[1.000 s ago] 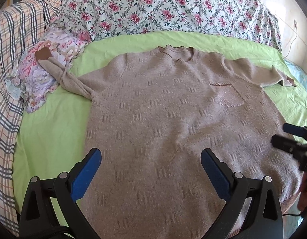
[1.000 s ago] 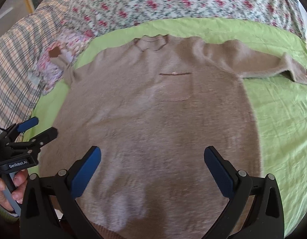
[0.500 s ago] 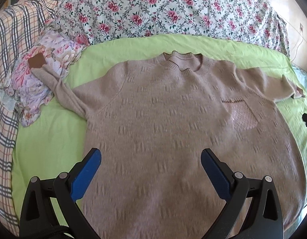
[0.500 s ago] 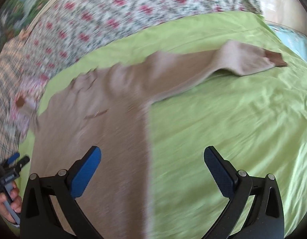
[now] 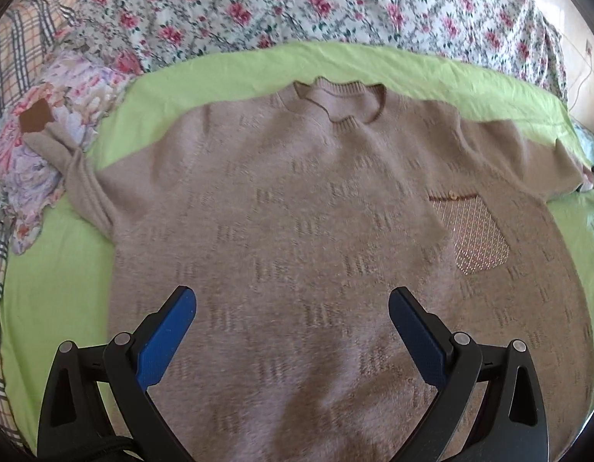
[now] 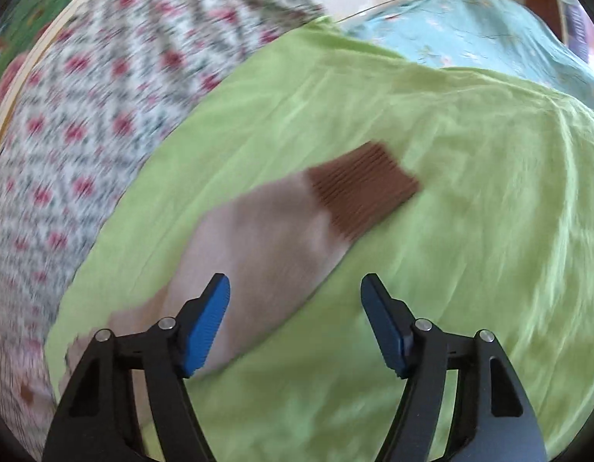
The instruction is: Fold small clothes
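A beige knit sweater (image 5: pixel 316 231) lies flat, front up, on a green sheet (image 5: pixel 54 292), neck at the far side, a lattice chest pocket (image 5: pixel 476 236) at the right. Its left sleeve ends in a brown cuff (image 5: pixel 36 117) on a floral cloth. My left gripper (image 5: pixel 291 331) is open and empty over the sweater's lower body. In the right wrist view the other sleeve (image 6: pixel 258 261) lies on the sheet with its brown cuff (image 6: pixel 360 188) pointing away. My right gripper (image 6: pixel 295 327) is open and empty just above that sleeve.
A rose-patterned quilt (image 5: pixel 297 4) runs along the far side of the bed. A plaid blanket (image 5: pixel 4 77) and a crumpled floral cloth (image 5: pixel 69 88) lie at the left. Light blue bedding (image 6: pixel 470 27) lies beyond the green sheet (image 6: pixel 470 231).
My right gripper has swung right from the sweater's body to the right sleeve and come close above it. My left gripper has drawn back a little, with more of the sweater in view.
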`<state>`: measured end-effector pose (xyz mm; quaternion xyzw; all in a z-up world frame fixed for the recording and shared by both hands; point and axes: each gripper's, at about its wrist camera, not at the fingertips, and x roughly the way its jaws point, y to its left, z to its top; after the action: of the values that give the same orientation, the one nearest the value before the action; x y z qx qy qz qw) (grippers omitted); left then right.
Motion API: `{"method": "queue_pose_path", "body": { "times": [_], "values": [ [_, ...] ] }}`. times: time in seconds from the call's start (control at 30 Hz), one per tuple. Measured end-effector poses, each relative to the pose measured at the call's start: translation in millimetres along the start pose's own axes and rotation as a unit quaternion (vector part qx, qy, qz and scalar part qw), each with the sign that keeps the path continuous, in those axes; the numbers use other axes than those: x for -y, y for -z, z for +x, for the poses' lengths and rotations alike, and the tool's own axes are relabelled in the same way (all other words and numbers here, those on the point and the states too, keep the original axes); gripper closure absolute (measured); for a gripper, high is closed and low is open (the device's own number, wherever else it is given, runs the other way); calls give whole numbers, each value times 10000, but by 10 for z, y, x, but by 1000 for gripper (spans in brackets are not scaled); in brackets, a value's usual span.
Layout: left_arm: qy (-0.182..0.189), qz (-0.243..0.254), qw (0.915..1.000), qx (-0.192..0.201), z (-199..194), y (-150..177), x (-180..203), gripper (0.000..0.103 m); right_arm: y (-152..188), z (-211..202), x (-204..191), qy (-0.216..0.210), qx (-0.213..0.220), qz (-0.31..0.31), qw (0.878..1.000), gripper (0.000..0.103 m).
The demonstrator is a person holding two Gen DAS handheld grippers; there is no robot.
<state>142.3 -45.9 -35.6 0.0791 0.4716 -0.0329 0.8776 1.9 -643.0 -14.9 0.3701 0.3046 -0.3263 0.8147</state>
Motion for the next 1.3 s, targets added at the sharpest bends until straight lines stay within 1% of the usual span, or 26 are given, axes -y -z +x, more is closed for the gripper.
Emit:
{"method": "queue_pose_path", "body": {
  "times": [0.03, 0.1, 0.17, 0.2, 0.23, 0.3, 0.4, 0.47, 0.53, 0.57, 0.6, 0.7, 0.73, 0.8, 0.87, 0.93, 1.03, 1.07, 1.1, 1.13, 1.17, 1.2, 1.23, 1.27, 1.3],
  "values": [
    [2, 8, 10000, -45, 33, -1, 14, 3, -91, 102, 73, 36, -6, 157, 9999, 37],
    [0, 2, 9999, -108, 99, -7, 24, 3, -211, 241, 165, 72, -19, 338, 9994, 50],
    [-34, -1, 10000, -93, 131, -5, 14, 3, -285, 288, 174, 137, 0, 314, 9994, 82],
    [-32, -6, 9999, -99, 138, -2, 8, 3, -307, 299, 136, 68, -16, 284, 9996, 90],
    [-39, -13, 10000, -84, 141, 0, -1, 3, -305, 273, 64, -13, -2, 191, 9998, 94],
    [-14, -56, 10000, -55, 137, -2, -33, 3, -269, 176, -174, -167, 106, -126, 9997, 94],
    [54, -136, 9999, -11, 107, 5, -79, 3, -60, -46, -674, -709, 42, -665, 9953, 94],
    [101, -189, 9998, 26, 74, 15, -115, 3, 190, -163, -1138, -1215, -152, -1071, 9867, 95],
    [151, -249, 9996, 61, 38, 33, -152, 3, 491, -220, -1595, -1756, -435, -1378, 9738, 95],
    [176, -287, 9994, 82, 16, 47, -183, 3, 660, -231, -1816, -2016, -604, -1488, 9662, 95],
    [204, -323, 9992, 94, -6, 59, -216, 3, 866, -225, -2061, -2352, -827, -1569, 9556, 95],
    [308, -431, 9985, 156, -78, 96, -322, 3, 1427, -161, -2648, -2909, -1413, -1802, 9289, 95],
    [364, -466, 9981, 183, -101, 104, -359, 3, 1671, -115, -2897, -3098, -1650, -1914, 9166, 95],
    [444, -530, 9973, 237, -141, 121, -442, 3, 2051, -22, -3283, -3276, -1995, -2069, 9000, 95],
    [547, -615, 9962, 290, -164, 134, -537, 3, 2459, 53, -3667, -3500, -2349, -2226, 8791, 95],
    [685, -716, 9946, 315, -161, 138, -618, 2, 2824, 143, -3983, -3621, -2661, -2366, 8614, 95],
    [899, -911, 9914, 273, -87, 128, -746, 3, 3271, 286, -4284, -3612, -3047, -2536, 8440, 95],
    [987, -975, 9900, 248, -51, 112, -779, 3, 3379, 342, -4330, -3553, -3158, -2603, 8404, 91],
    [1085, -1042, 9883, 231, -21, 93, -804, 2, 3452, 401, -4371, -3410, -3214, -2683, 8417, 90],
    [1180, -1099, 9867, 206, 38, 62, -827, 2, 3522, 466, -4384, -3234, -3282, -2749, 8439, 84],
    [1279, -1162, 9848, 176, 89, 33, -838, 2, 3556, 493, -4385, -3207, -3348, -2718, 8433, 70],
    [1354, -1197, 9835, 131, 154, -8, -841, 2, 3545, 509, -4338, -3241, -3384, -2626, 8435, 62],
    [1476, -1244, 9812, 66, 244, -66, -838, 2, 3505, 484, -4281, -3322, -3346, -2533, 8447, 52],
    [1556, -1277, 9795, 34, 301, -106, -838, 2, 3444, 440, -4230, -3387, -3271, -2483, 8465, 48],
    [1673, -1324, 9770, -6, 398, -181, -824, 2, 3382, 400, -4171, -3409, -3189, -2451, 8497, 48]
  ]
}}
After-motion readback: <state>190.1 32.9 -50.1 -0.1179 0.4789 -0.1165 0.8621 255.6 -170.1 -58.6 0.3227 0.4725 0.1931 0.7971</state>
